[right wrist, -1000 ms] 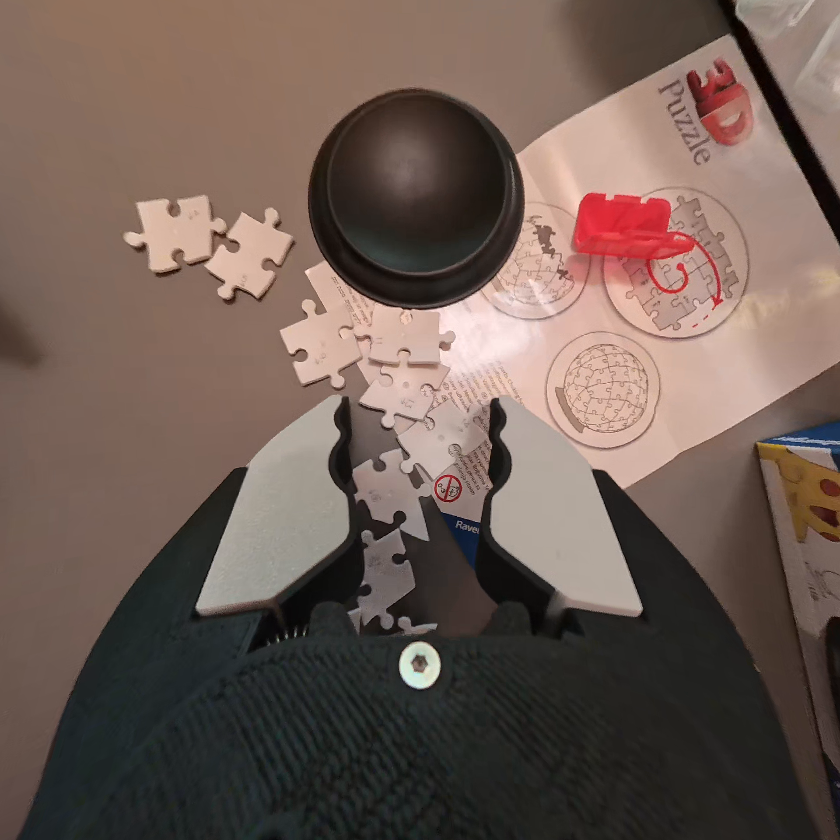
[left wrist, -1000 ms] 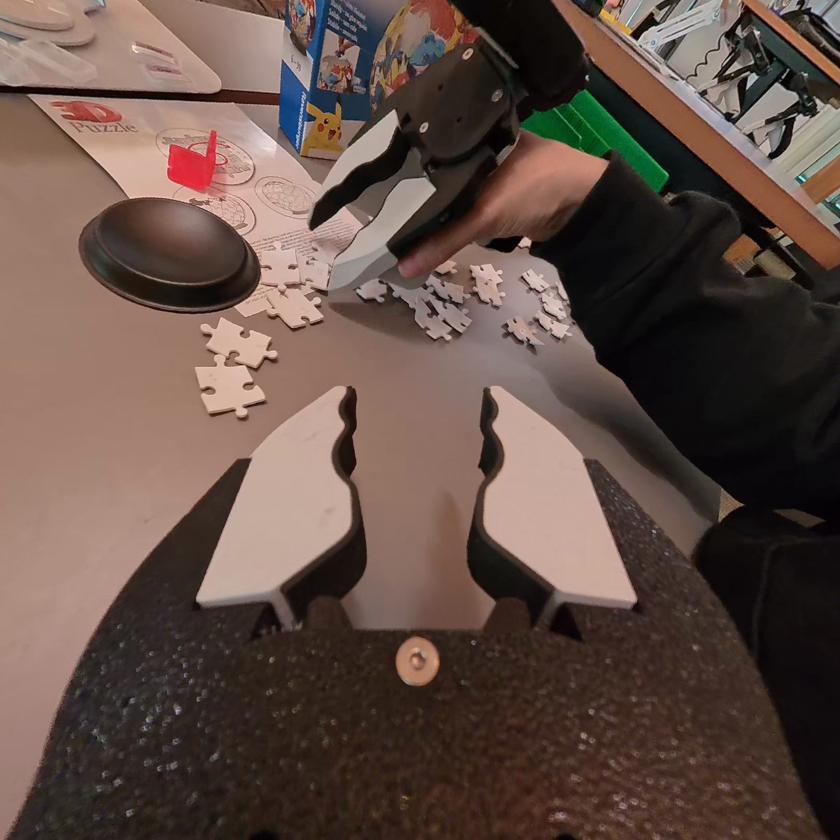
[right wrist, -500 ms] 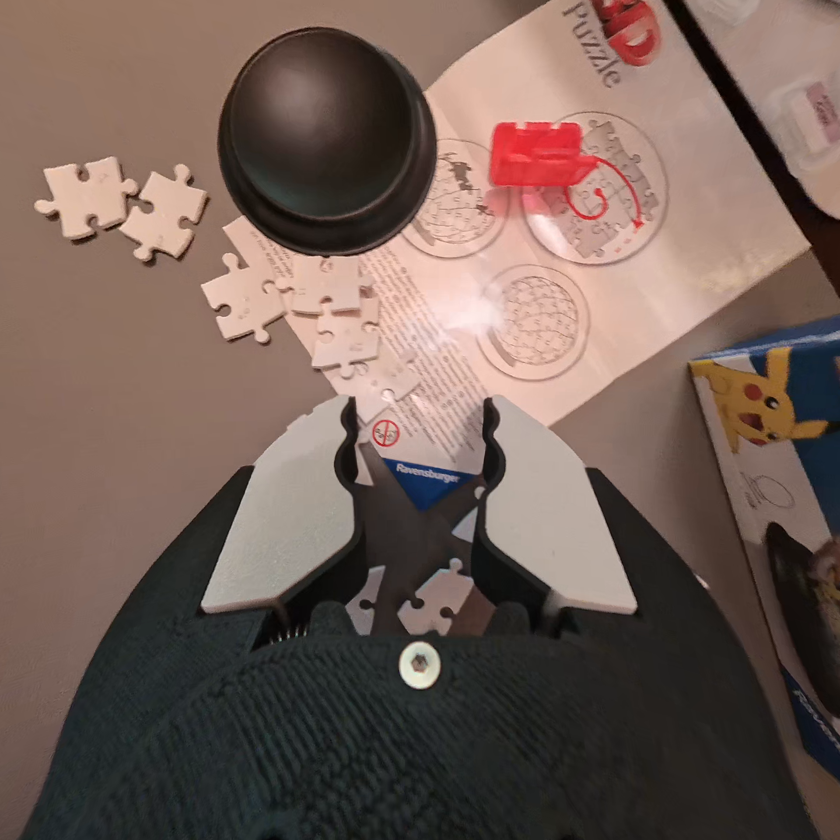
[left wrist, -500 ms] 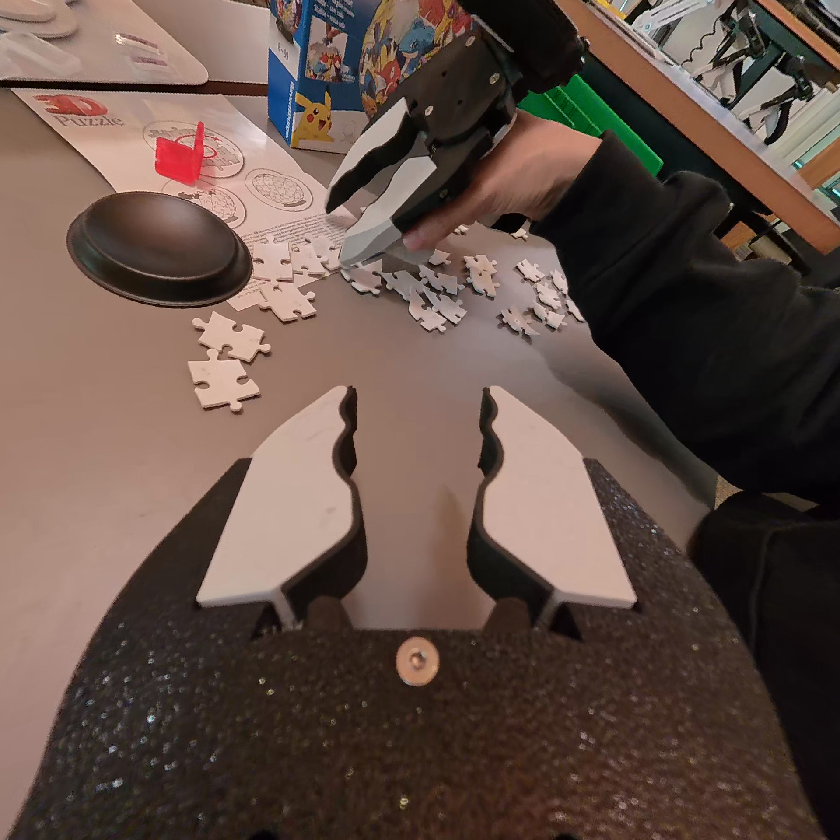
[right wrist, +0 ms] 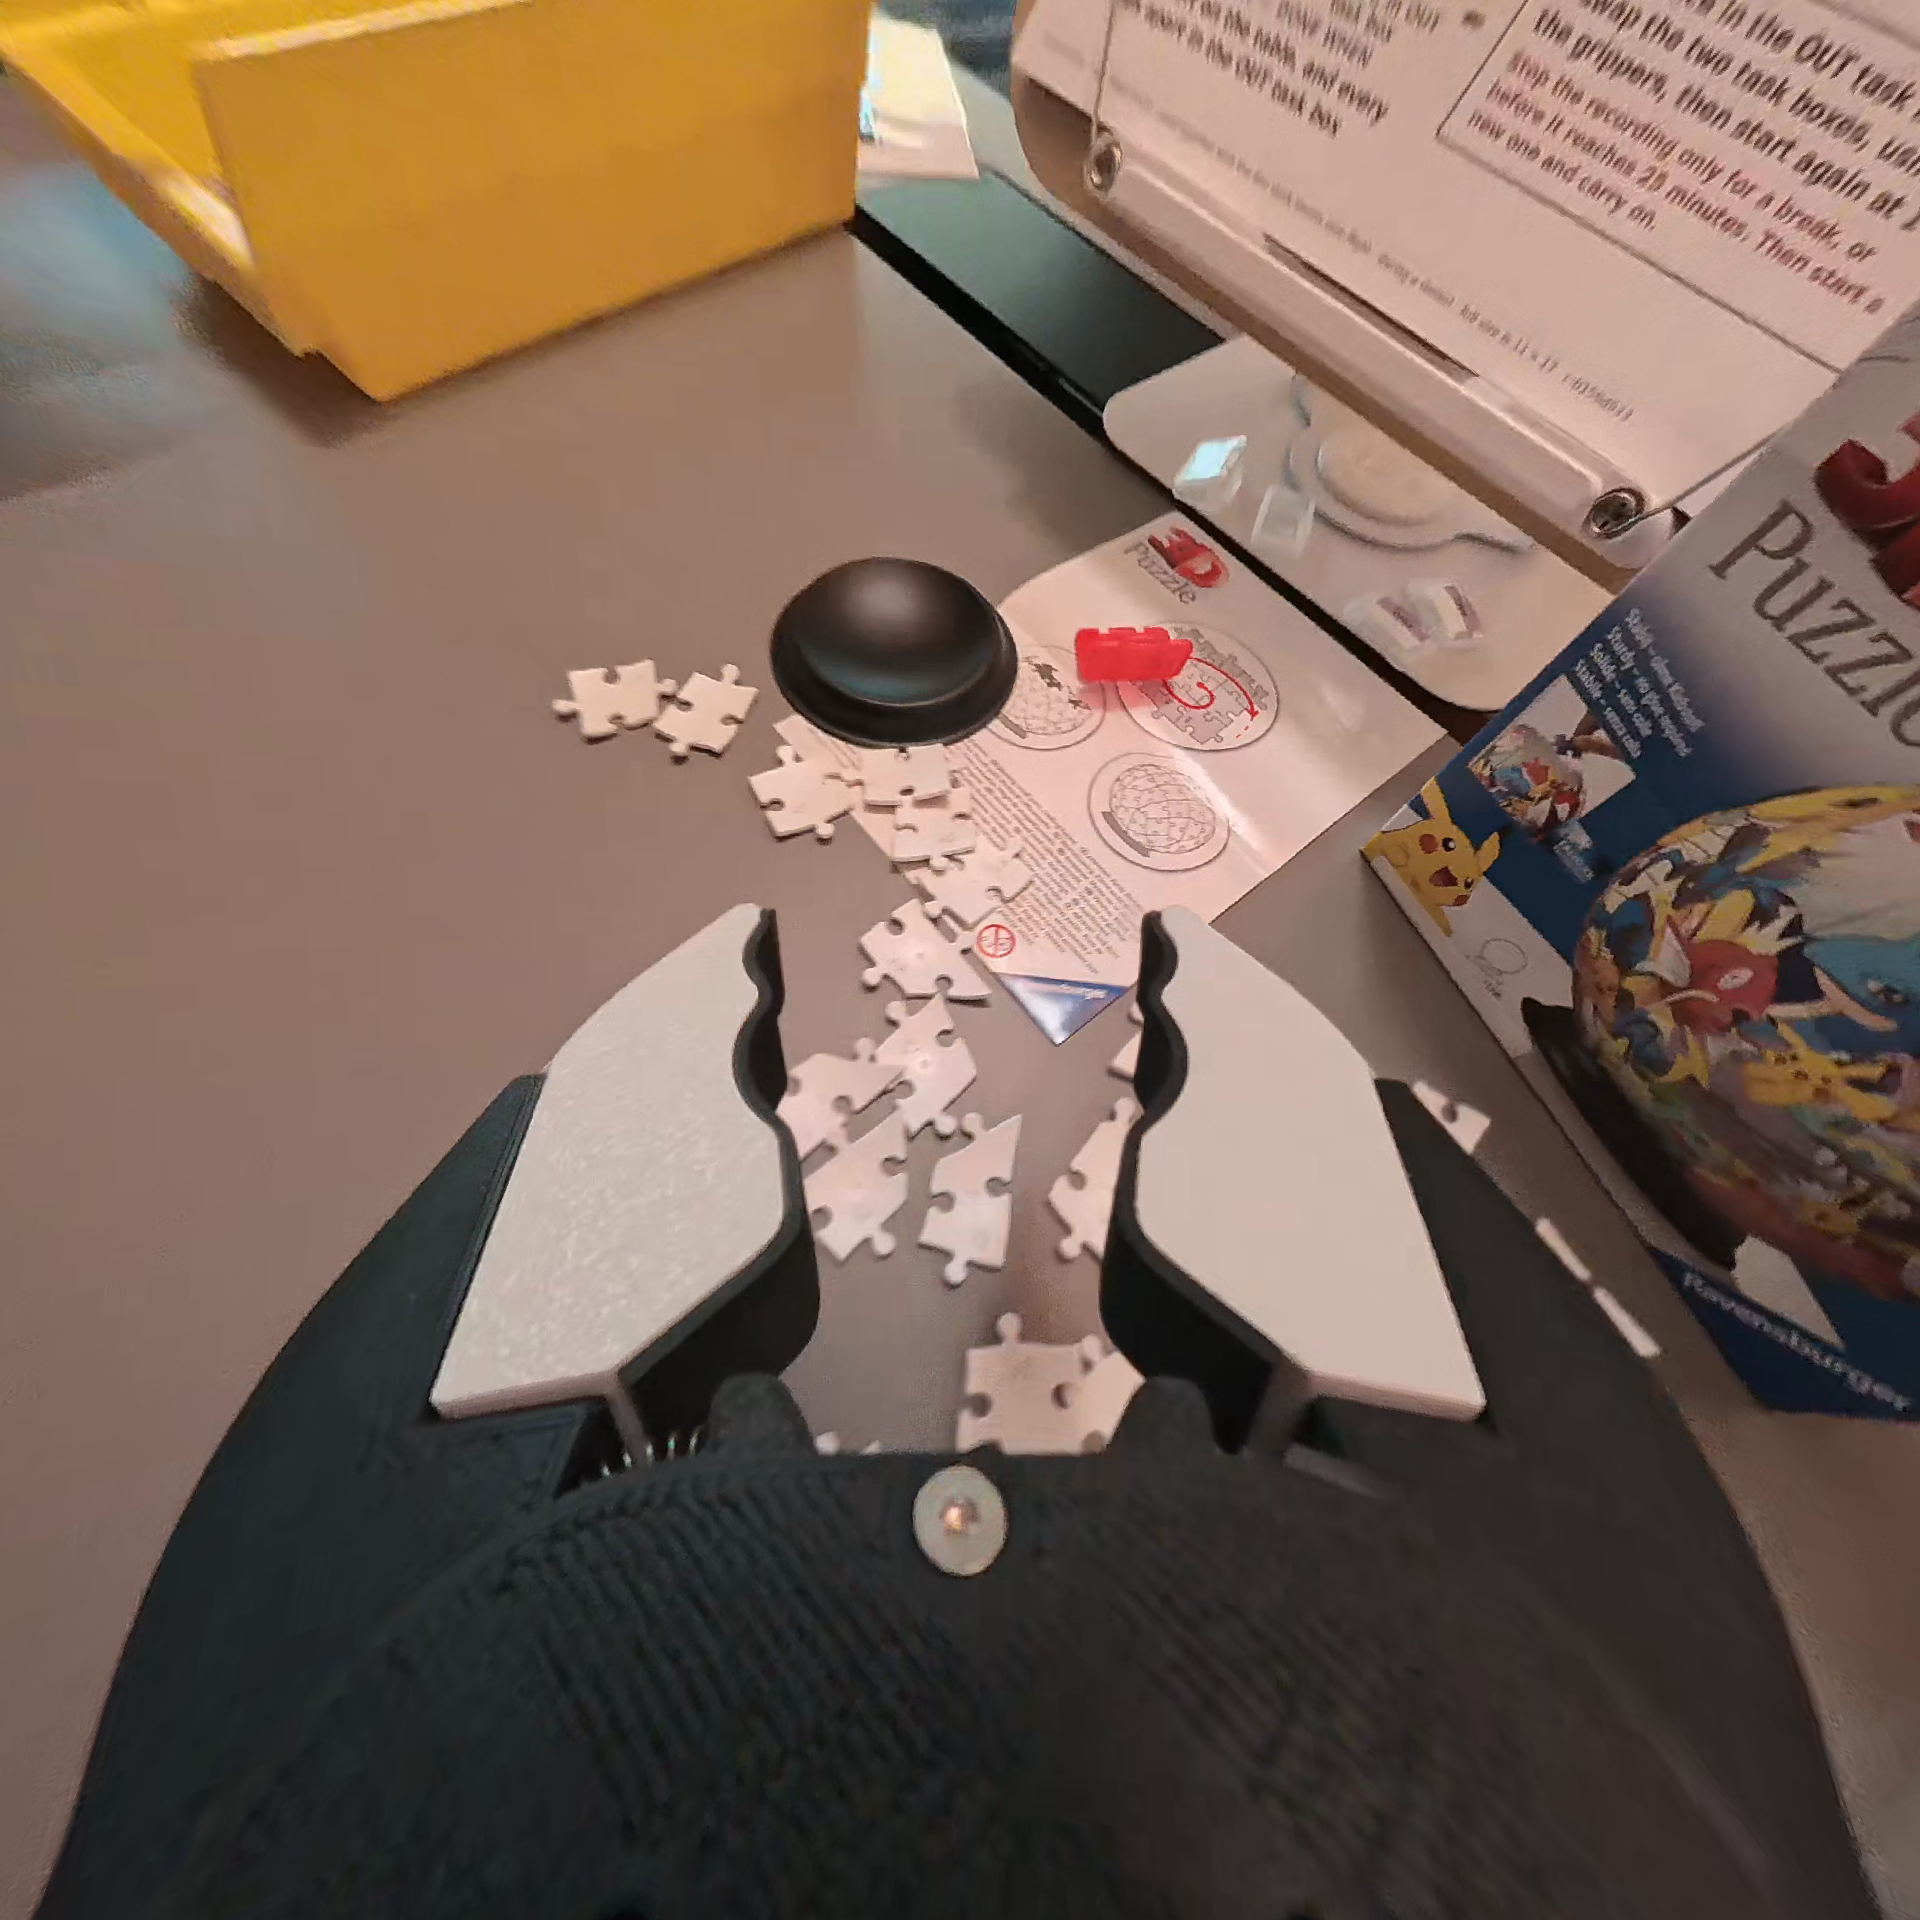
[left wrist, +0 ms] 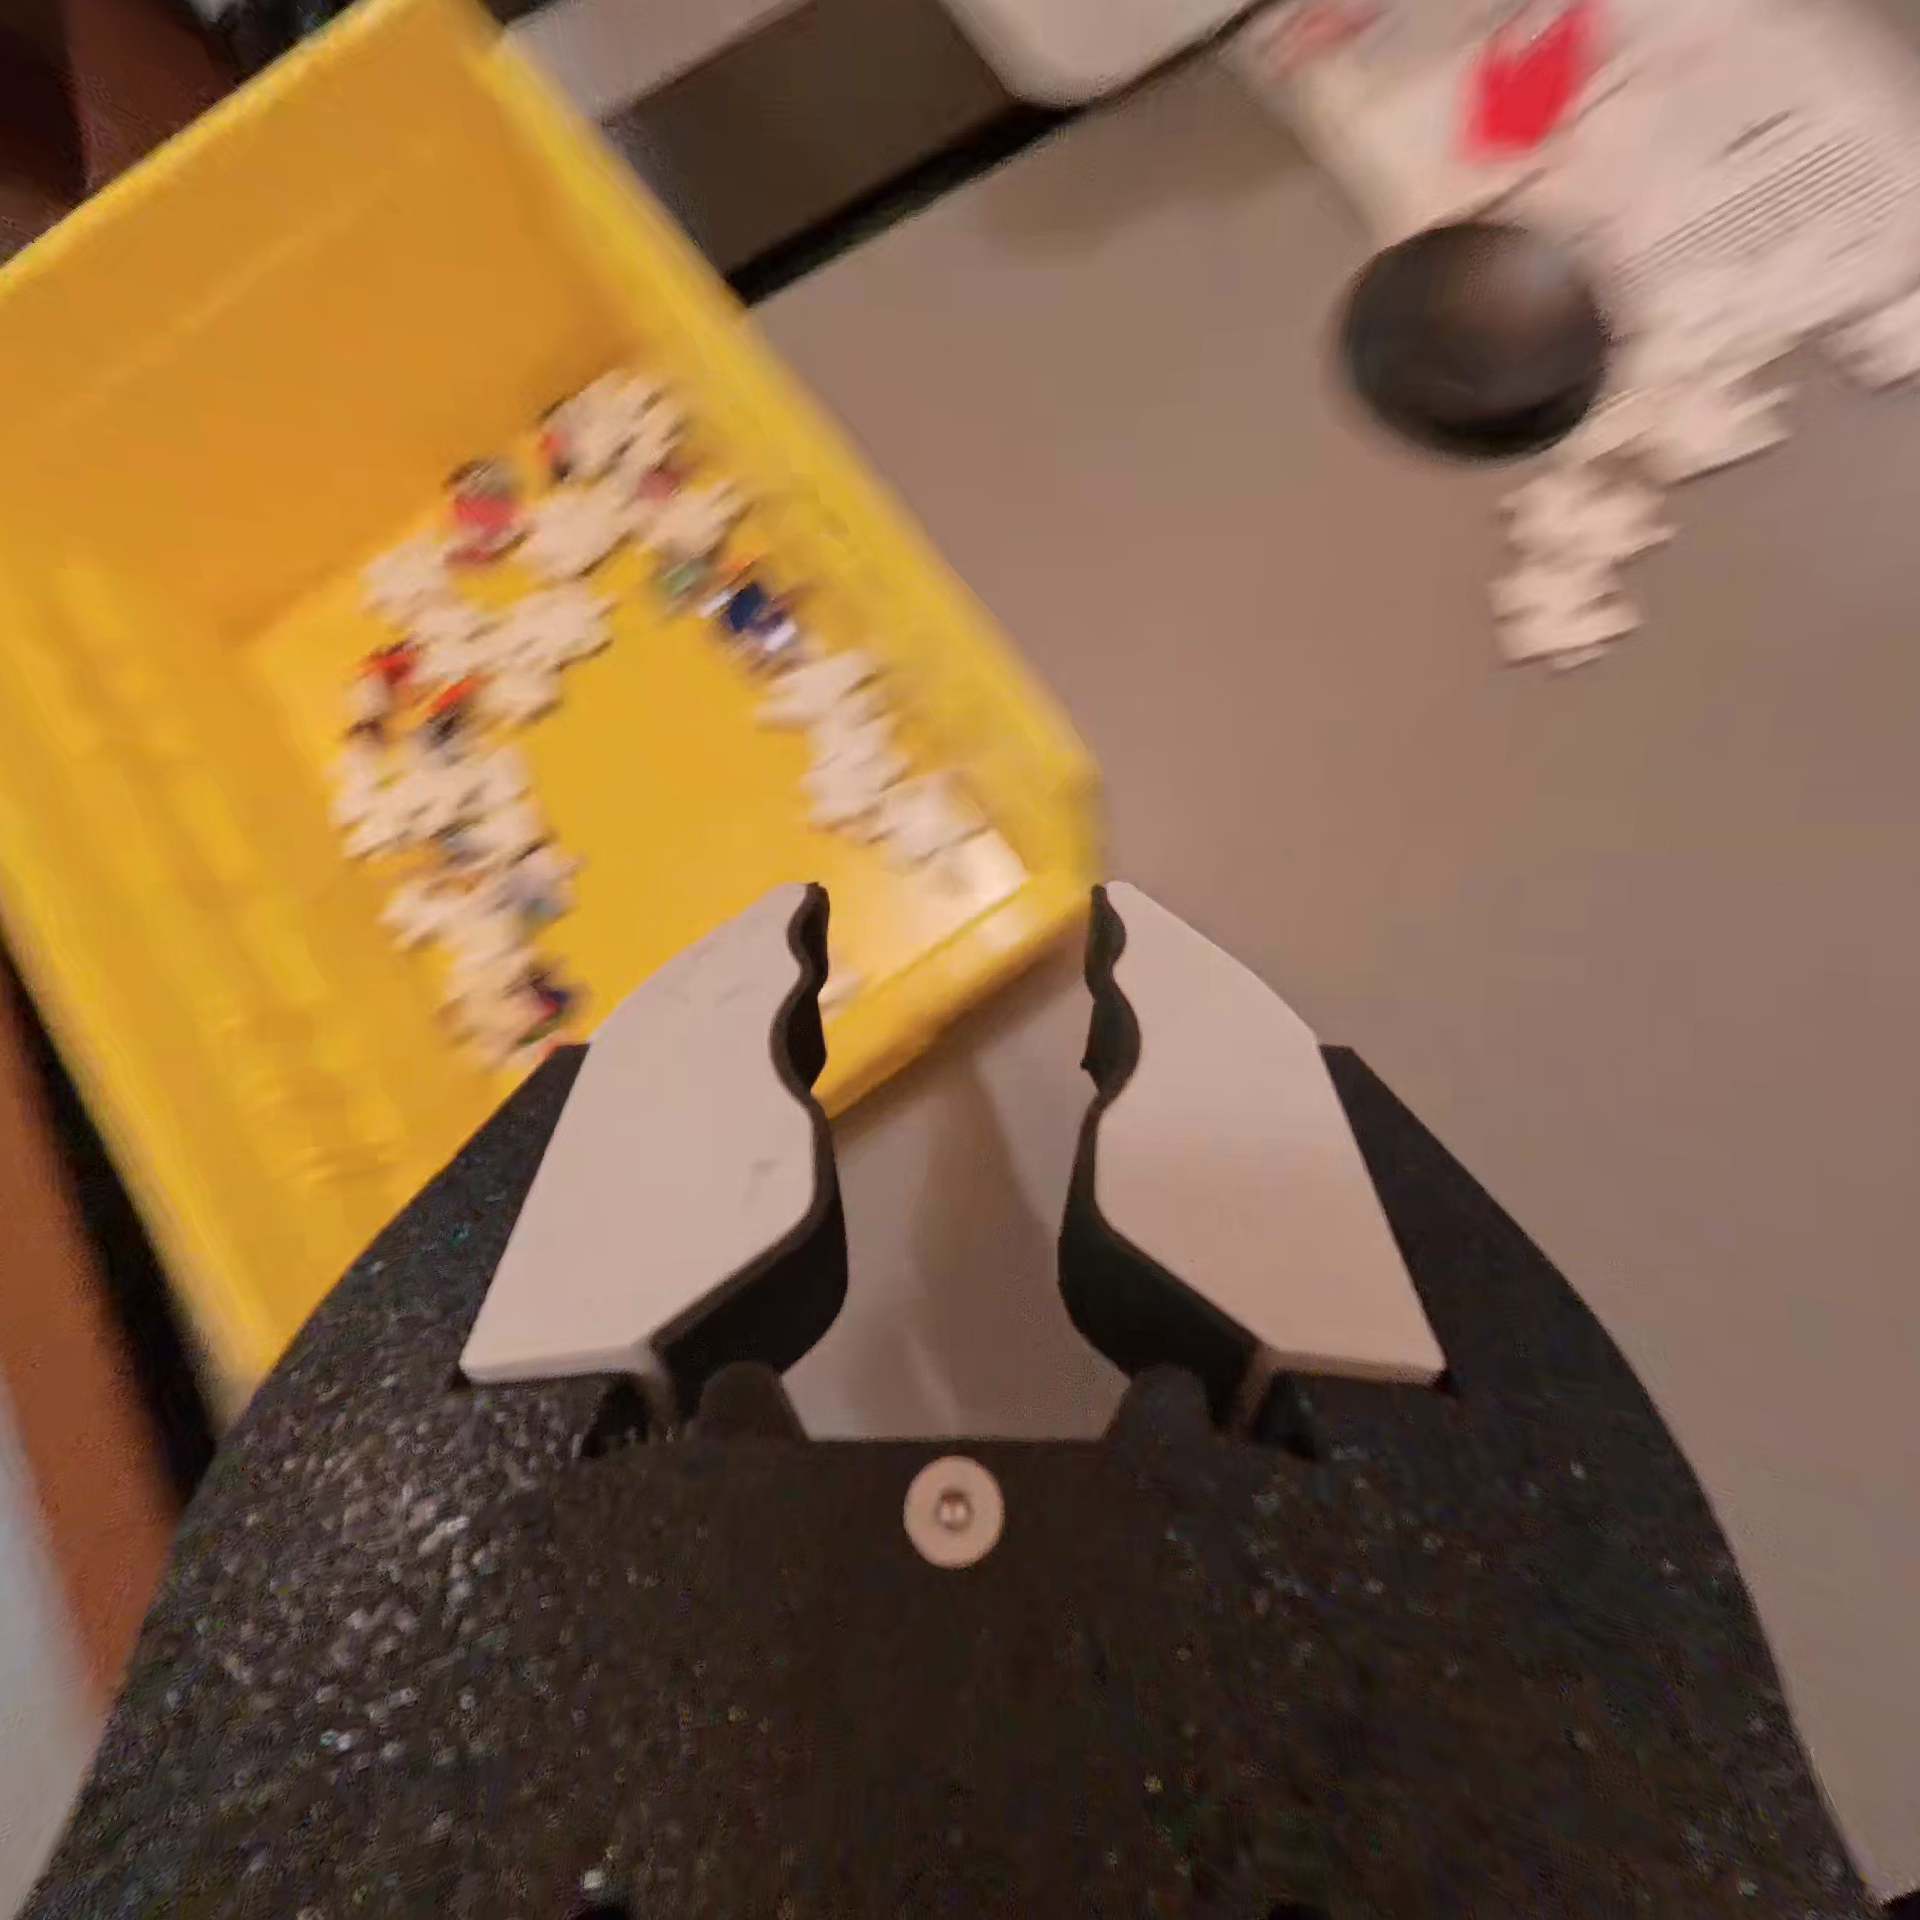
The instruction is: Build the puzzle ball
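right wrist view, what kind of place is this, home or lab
Probably a lab or data-recording workstation, not a home: a printed instruction sheet on a stand at the grey table edge, a yellow bin, and handheld grippers.

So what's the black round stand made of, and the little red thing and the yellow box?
The black round stand looks like smooth moulded plastic: soft sheen on its dome. The little red thing seems to be glossy, see-through plastic; it casts a reddish glow on the paper sheet. The yellow box looks like matte hard plastic with flat, stiff walls, though blur hides detail.
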### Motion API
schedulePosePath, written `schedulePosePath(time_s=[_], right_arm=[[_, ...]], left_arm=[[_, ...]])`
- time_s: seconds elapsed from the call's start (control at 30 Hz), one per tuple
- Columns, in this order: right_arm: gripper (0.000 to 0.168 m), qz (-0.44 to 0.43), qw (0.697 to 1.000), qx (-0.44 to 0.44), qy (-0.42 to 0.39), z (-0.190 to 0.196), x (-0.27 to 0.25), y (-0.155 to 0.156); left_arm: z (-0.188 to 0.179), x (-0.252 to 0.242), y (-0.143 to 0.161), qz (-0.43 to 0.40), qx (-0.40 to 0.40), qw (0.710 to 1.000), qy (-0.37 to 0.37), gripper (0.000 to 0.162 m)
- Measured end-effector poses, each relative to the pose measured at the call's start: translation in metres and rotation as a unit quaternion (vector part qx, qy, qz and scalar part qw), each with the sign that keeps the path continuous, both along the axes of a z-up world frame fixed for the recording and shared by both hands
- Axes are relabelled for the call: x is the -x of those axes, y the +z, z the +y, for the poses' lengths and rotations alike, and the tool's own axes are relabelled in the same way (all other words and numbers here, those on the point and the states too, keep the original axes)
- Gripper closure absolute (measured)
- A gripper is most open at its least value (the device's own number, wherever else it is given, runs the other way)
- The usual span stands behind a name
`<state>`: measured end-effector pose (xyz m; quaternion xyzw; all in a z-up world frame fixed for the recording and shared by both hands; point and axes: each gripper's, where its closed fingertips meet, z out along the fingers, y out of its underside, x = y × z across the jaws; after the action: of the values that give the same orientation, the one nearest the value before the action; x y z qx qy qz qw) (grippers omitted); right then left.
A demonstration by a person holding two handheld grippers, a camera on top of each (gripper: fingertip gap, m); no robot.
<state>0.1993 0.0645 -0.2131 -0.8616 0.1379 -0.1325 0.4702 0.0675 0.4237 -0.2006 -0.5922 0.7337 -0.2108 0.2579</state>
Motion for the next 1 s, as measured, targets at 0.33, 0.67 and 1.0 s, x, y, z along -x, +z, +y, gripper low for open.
schedulePosePath(time_s=[0.33,0.67,1.0], right_arm=[[0.099,-0.020,1.000,0.000,0.000,-0.038,0.049,-0.003],[0.098,-0.007,1.000,-0.014,-0.021,-0.065,0.056,-0.010],[0.098,-0.014,1.000,-0.013,-0.022,-0.065,0.052,-0.014]], left_arm=[[0.076,0.000,-0.065,0.359,0.005,0.932,-0.041,0.112],[0.101,0.019,-0.097,0.512,-0.018,0.856,0.076,0.104],[0.094,0.006,-0.111,0.480,0.016,0.872,0.099,0.121]])
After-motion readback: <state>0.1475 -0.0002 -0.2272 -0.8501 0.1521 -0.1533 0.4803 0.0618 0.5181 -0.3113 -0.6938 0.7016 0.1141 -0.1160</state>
